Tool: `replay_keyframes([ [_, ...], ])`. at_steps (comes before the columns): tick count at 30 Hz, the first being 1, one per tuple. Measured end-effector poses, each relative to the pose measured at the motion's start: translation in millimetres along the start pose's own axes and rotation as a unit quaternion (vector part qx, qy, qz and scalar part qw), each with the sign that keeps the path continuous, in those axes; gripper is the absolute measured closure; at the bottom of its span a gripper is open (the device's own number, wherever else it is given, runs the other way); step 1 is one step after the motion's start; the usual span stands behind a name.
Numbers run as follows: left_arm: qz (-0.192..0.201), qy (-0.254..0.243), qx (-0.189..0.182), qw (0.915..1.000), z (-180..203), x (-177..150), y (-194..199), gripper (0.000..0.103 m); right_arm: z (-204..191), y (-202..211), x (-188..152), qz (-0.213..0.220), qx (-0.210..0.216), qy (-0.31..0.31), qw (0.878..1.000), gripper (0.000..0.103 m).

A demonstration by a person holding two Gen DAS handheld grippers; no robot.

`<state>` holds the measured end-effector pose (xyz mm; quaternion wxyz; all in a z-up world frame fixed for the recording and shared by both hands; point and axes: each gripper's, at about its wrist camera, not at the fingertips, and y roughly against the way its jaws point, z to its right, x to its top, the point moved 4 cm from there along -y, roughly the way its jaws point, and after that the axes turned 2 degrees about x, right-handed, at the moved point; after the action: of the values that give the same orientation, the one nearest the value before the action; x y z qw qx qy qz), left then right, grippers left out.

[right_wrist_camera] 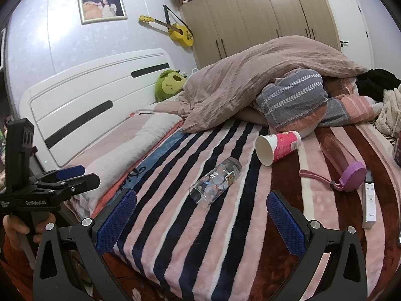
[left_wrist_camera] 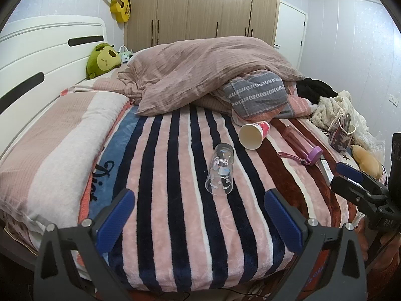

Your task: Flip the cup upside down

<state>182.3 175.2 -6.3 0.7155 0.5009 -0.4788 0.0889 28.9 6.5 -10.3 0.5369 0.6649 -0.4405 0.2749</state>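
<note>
both grippers hover over the near edge of the bed, well short of the cups. the left gripper (left_wrist_camera: 199, 205) has its jaws spread wide with nothing between them, and the right gripper (right_wrist_camera: 201, 208) is spread just as wide and empty too. each shows in the other's view at the side, the left gripper (right_wrist_camera: 72, 175) held by a hand (right_wrist_camera: 25, 225) at the foot of the bed.

the glass cup (left_wrist_camera: 220, 173) lies on its side on the striped blanket (left_wrist_camera: 175, 225), its open mouth toward the cameras, ahead of both grippers and touching neither. beyond it a paper cup (left_wrist_camera: 254, 135) with a pink print also lies on its side, mouth toward the cameras, its base close against the grey pillow (left_wrist_camera: 258, 95). to the right of the paper cup lies a pink bottle (right_wrist_camera: 343, 160) with a purple lid and a strap, and just beside that a white remote (right_wrist_camera: 369, 203).

a bunched quilt (left_wrist_camera: 195, 70) fills the far half of the bed, with a green plush (left_wrist_camera: 102, 60) at the headboard.
</note>
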Motion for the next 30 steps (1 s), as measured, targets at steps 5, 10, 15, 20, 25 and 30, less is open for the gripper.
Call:
replay_keyframes([
  [5,0.0,0.0,0.0,1.0,1,1,0,0.001,1,1,0,0.0,0.0,-0.001,1.0,0.0],
  [10,-0.001,0.0,0.0,1.0,-1,4,-1,0.001,1,1,0,0.0,0.001,-0.002,1.0,0.0],
  [15,-0.008,-0.004,0.003,1.0,2,2,-6,0.001,5,-1,0,0.001,0.003,-0.002,1.0,0.0],
  [20,-0.025,-0.01,-0.004,0.9996,21,6,-36,0.001,22,-12,-1,-0.002,0.007,-0.016,1.0,0.0],
  [25,-0.053,-0.023,-0.028,0.9979,32,12,-76,0.001,45,-28,-1,-0.005,0.02,-0.03,0.999,0.0],
  [30,-0.085,-0.041,-0.037,0.9948,44,16,-127,0.001,71,-58,-2,-0.022,0.021,-0.042,0.999,0.0],
])
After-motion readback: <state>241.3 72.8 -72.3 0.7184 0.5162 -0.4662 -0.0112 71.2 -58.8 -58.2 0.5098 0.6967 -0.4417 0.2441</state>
